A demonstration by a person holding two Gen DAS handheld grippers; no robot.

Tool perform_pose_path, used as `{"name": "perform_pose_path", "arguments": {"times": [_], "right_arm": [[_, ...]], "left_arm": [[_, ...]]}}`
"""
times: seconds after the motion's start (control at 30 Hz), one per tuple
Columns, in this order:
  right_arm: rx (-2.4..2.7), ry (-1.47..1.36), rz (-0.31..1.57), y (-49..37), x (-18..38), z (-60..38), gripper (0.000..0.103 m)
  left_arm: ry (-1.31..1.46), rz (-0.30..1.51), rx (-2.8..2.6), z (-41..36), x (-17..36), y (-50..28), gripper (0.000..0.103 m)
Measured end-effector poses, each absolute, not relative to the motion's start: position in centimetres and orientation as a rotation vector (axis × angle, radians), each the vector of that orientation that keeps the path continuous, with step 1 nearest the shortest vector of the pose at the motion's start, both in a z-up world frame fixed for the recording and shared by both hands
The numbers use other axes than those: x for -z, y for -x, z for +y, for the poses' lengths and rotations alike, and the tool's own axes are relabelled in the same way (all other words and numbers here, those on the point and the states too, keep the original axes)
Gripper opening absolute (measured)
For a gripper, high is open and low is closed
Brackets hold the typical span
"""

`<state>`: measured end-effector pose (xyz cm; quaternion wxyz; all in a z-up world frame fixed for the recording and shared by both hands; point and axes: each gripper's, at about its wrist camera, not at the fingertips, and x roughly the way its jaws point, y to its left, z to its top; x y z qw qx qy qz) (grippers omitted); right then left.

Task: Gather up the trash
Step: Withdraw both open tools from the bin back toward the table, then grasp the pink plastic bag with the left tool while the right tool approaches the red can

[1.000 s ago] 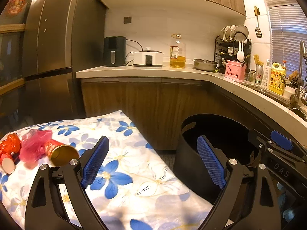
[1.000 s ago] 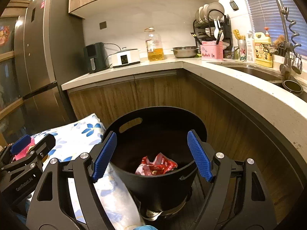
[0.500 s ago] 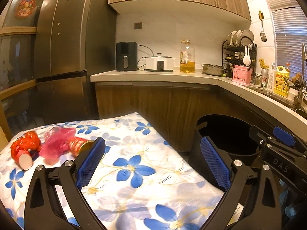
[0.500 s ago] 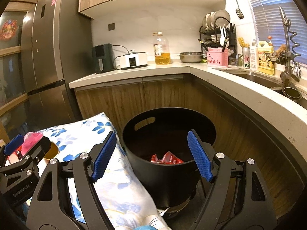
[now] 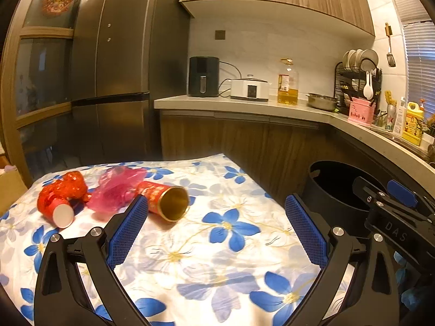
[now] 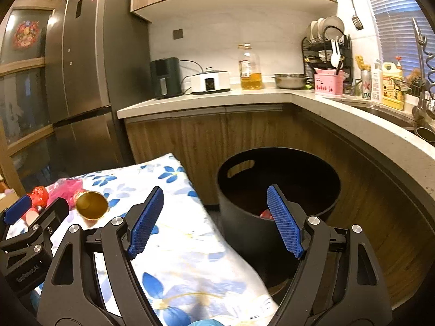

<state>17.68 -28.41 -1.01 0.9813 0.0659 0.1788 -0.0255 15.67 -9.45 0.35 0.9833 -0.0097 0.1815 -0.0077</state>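
On the floral tablecloth (image 5: pixel 190 250) lie a red cup with a gold inside (image 5: pixel 163 199), a crumpled pink plastic bag (image 5: pixel 117 187) and a red cup with red wrapping (image 5: pixel 61 199), at the far left. My left gripper (image 5: pixel 217 231) is open and empty, above the cloth, right of the gold cup. The black bin (image 6: pixel 277 190) stands on the floor right of the table, with red trash (image 6: pixel 265 214) inside. My right gripper (image 6: pixel 214 222) is open and empty, just in front of the bin. The gold cup also shows in the right wrist view (image 6: pixel 91 205).
A wooden kitchen counter (image 6: pixel 217 100) curves behind and right of the bin, with an air fryer (image 5: pixel 204 80), a cooker, an oil bottle and a dish rack on it. A tall fridge (image 5: pixel 108 68) stands behind the table. The other gripper shows at the right edge (image 5: pixel 394 217).
Both grippers have drawn back and swung left, away from the bin. The trash on the cloth has come more into the left view. Both stay open.
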Motion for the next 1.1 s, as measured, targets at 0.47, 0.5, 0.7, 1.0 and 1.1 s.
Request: {"name": "perform_pose_path", "arguments": {"times": [0.47, 0.5, 0.7, 1.0, 1.1], "right_arm": [[-0.104, -0.087, 0.421, -20.2, 3.2, -20.9, 0.078], [-0.122, -0.082, 0.428, -20.5, 3.4, -20.1, 0.078], [-0.216, -0.050, 0.462, -22.1, 4.7, -15.6, 0.078], [-0.319, -0.021, 0.502, -25.1, 6.4, -10.0, 0.071], [-0.334, -0.027, 0.517, -26.2, 6.8, -8.9, 0.065]], "left_arm": [[0.037, 0.380, -0.157, -2.2, 1.8, -14.7, 0.097], [0.040, 0.383, -0.171, -1.6, 1.9, -14.7, 0.097], [0.077, 0.397, -0.243, 2.2, 2.7, -14.8, 0.096], [0.108, 0.390, -0.294, 6.1, 2.9, -15.1, 0.096], [0.109, 0.383, -0.295, 6.6, 2.8, -15.4, 0.096]]}}
